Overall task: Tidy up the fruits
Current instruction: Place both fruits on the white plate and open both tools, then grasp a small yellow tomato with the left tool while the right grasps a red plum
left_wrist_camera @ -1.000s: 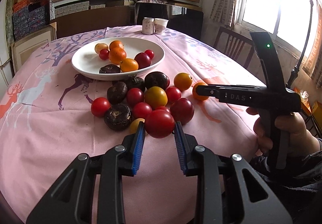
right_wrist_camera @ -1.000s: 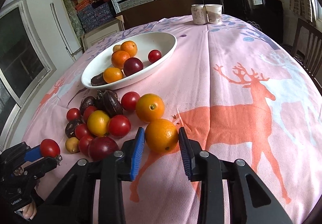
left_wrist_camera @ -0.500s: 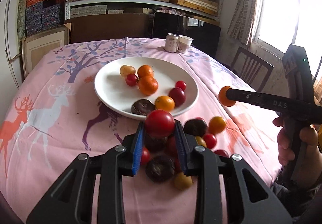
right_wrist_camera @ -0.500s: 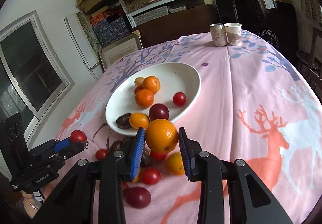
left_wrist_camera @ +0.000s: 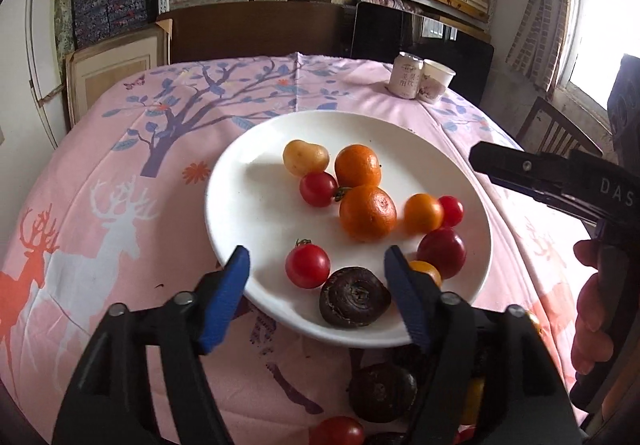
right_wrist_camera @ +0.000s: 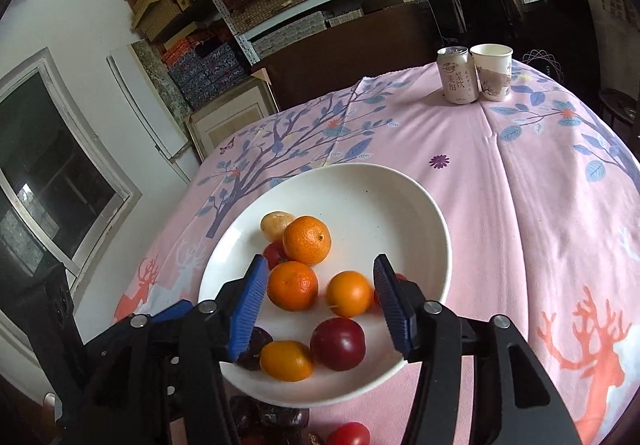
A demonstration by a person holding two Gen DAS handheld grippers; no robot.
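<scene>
A white plate (left_wrist_camera: 256, 149) (right_wrist_camera: 384, 189) on the pink tablecloth holds several fruits. My left gripper (left_wrist_camera: 316, 269) is open above the plate's near rim, and a red tomato (left_wrist_camera: 307, 266) lies on the plate between its blue pads. My right gripper (right_wrist_camera: 318, 285) is open over the plate, and an orange (right_wrist_camera: 349, 294) lies below it beside another orange (right_wrist_camera: 293, 285). A dark red plum (right_wrist_camera: 338, 344) and a dark fruit (left_wrist_camera: 354, 301) lie near the front rim. The right gripper's body (left_wrist_camera: 552, 181) shows at the right of the left wrist view.
Loose fruits lie on the cloth in front of the plate: a dark one (left_wrist_camera: 382, 391) and a red tomato (left_wrist_camera: 340, 431). A drink can (right_wrist_camera: 457, 74) and a paper cup (right_wrist_camera: 492, 71) stand at the table's far side. A chair (left_wrist_camera: 554, 131) stands at the right.
Both grippers moved forward over the plate and opened. The left let go of the red tomato and the right let go of the orange; both fruits now lie on the plate.
</scene>
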